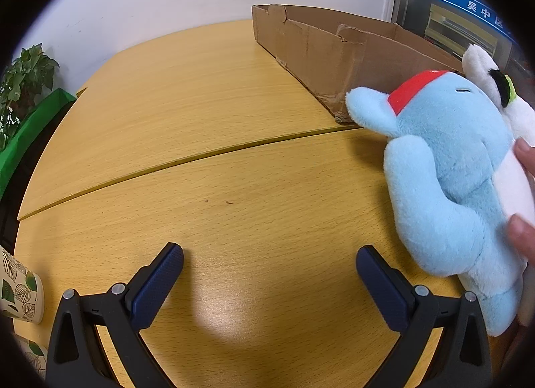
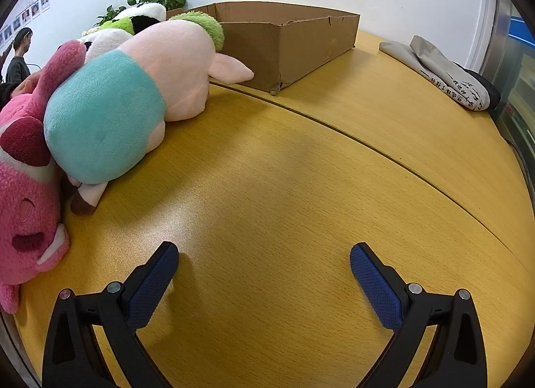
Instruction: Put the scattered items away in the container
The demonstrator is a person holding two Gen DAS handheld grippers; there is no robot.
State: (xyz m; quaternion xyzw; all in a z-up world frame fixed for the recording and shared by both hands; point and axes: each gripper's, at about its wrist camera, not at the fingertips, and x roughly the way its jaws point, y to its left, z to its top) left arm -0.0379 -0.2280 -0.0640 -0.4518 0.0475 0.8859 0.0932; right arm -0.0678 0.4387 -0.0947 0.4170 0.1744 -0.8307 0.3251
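A brown cardboard box (image 1: 321, 50) stands open at the far side of the wooden table; it also shows in the right wrist view (image 2: 284, 40). A light blue plush with a red band (image 1: 448, 167) lies at the right, with a bare hand (image 1: 523, 194) on it and a white plush (image 1: 495, 87) behind. In the right wrist view a pink and teal plush (image 2: 133, 94), a bright pink plush (image 2: 26, 187) and a white, black and green plush (image 2: 133, 22) are piled at the left. My left gripper (image 1: 269, 259) is open and empty over the table. My right gripper (image 2: 264, 256) is open and empty.
A leaf-patterned paper cup (image 1: 20, 291) sits at the left table edge. A potted plant (image 1: 23, 77) and a green bin (image 1: 36, 120) stand beyond the table. A folded grey cloth bag (image 2: 444, 74) lies at the far right. A seam (image 1: 187, 160) crosses the tabletop.
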